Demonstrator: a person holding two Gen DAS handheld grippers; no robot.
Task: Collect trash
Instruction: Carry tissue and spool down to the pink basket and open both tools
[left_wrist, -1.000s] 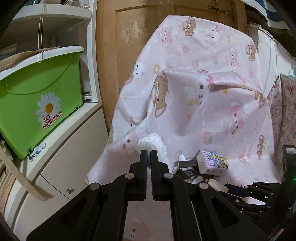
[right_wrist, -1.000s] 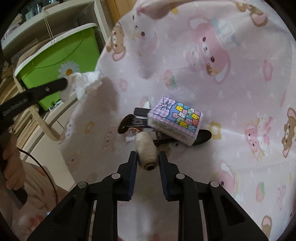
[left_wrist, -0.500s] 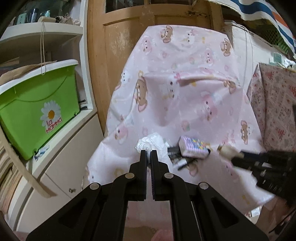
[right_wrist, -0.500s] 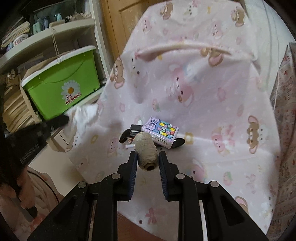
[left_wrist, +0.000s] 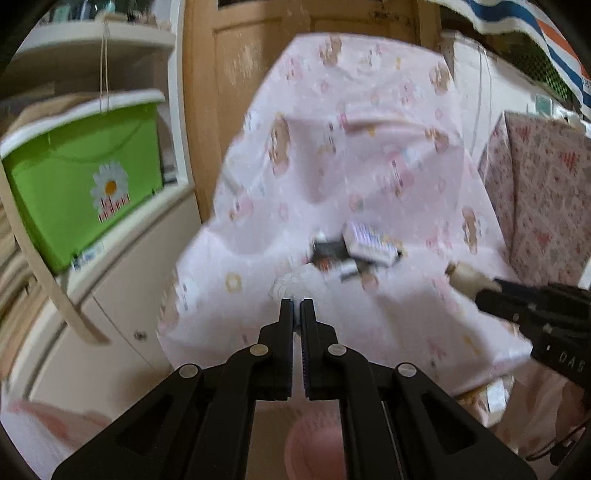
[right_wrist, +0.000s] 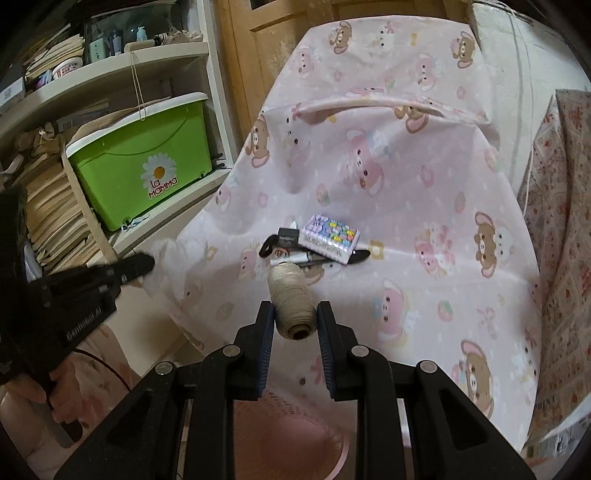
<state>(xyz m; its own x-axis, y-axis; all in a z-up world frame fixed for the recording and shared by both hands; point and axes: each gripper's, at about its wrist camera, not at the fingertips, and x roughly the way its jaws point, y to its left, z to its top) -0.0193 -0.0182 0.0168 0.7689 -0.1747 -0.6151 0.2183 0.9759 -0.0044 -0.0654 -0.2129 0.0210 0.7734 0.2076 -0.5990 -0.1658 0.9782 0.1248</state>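
Two bits of trash are held up and look ready to be dropped in the pink bin seen just below the grippers. A white tissue is pinched at the tips of the left gripper, which is pressed almost shut. A spool is squeezed between the half-spread right gripper, above the sheet.

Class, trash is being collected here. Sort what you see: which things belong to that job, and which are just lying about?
Part of the job:
crumpled tissue in the left tool
spool of thread in the right tool
pink basket below

Lying about:
tissue pack
green box
pink cloth
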